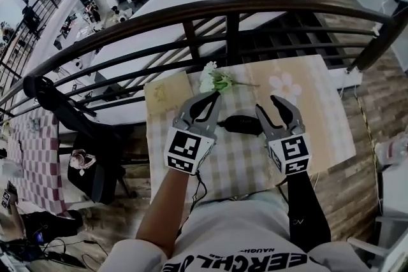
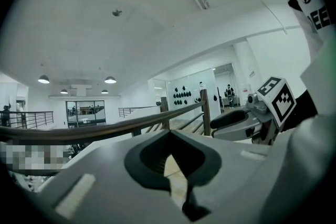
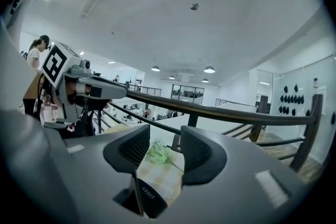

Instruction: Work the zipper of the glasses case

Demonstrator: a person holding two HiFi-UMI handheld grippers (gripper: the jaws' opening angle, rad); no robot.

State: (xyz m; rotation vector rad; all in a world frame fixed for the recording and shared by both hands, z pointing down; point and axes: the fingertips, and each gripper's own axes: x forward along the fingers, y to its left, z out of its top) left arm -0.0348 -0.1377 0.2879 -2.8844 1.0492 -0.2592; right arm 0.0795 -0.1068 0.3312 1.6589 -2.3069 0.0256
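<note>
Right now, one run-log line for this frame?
left gripper: shut, empty | right gripper: open, empty | glasses case: on table, between grippers in head view, not gripped

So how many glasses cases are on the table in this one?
1. The black glasses case lies on the checked tablecloth, seen between the left tool and right tool, near the flower sprig. The tools may hide part of the cloth.

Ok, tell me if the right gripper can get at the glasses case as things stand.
Probably yes: the right gripper hangs open just beside the glasses case, which lies uncovered on the table, and nothing stands between them.
</note>
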